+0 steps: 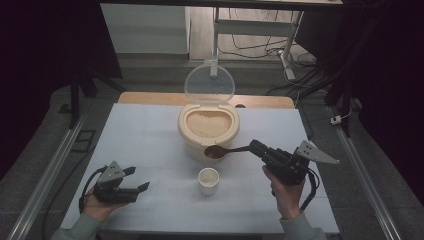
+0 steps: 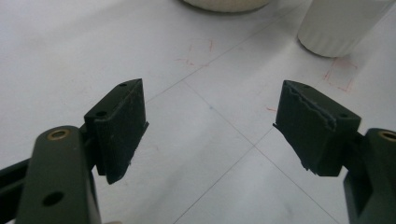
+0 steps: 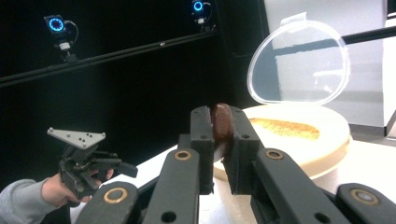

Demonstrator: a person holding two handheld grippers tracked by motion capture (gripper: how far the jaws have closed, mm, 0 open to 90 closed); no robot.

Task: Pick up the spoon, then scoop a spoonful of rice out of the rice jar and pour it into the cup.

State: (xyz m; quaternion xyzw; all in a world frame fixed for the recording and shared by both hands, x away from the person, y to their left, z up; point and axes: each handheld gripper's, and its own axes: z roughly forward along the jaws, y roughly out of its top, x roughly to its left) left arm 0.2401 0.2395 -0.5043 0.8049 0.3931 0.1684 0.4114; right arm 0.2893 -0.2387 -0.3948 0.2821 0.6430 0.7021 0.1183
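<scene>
- Step in hand, as I judge it: scooping rice with the spoon [image 1: 226, 150]. I would keep the bowl level, dip it shallowly into the grain, and lift slowly so nothing spills over the rim.
- Lower left of the high view: my left hand-held gripper [image 1: 134, 180] hovers low over the worktop [image 1: 150, 135], jaws apart with nothing between them.
- Lower centre: the white cup [image 1: 208, 180] stands between my two hands, just below the spoon bowl.
- Right of centre: my right hand-held gripper [image 1: 256, 147] is clamped on the spoon handle; the bowl points left, at the near wall of the rice container [image 1: 208, 131].
- Upper centre: the container's clear lid [image 1: 209, 83] stands open, rice exposed.
</scene>
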